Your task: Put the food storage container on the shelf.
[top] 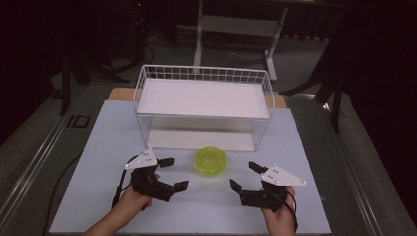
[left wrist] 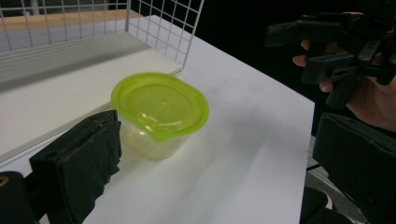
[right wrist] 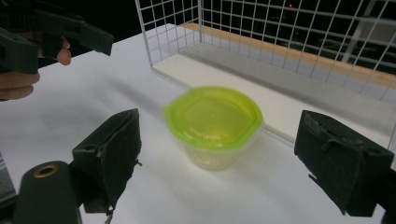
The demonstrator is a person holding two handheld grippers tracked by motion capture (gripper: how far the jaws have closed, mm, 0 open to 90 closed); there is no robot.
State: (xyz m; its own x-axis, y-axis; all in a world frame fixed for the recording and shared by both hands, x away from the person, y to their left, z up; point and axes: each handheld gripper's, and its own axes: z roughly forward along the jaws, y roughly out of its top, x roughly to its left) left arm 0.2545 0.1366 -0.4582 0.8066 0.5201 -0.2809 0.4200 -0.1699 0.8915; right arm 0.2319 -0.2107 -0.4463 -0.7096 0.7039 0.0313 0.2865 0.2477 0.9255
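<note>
Dark floor and the legs of another table frame the far side of the room, and my white desk [top: 98, 196] sits lit in the middle of it. On the desk stands a white wire rack [top: 204, 105] with an upper shelf board and a lower board.

I have the left tool [top: 173, 173] and the right tool [top: 242, 176] both hanging above the desk, each with its jaws spread wide and nothing between the pads. Between the two tools, slightly ahead of them toward the rack, stands the lidded green container [top: 211, 161]: a clear tub with a lime-green lid pressed on top. In the left gripper view the container [left wrist: 159, 114] sits just past my near jaw, apart from it, with the right tool [left wrist: 327, 51] farther off beyond. In the right gripper view the container [right wrist: 214, 123] lies squarely ahead between my two jaws, not touched by either, and the rack's lower board runs just behind it.

As I judge it, the job concerns this container and the rack, and the container rests on the desk just in front of the rack's open face, not on either board. Nothing is gripped. If it is meant for a shelf, the whole carry remains: close on the tub, lift and set it inside. I cannot tell from this whether it was just put down as finished.
</note>
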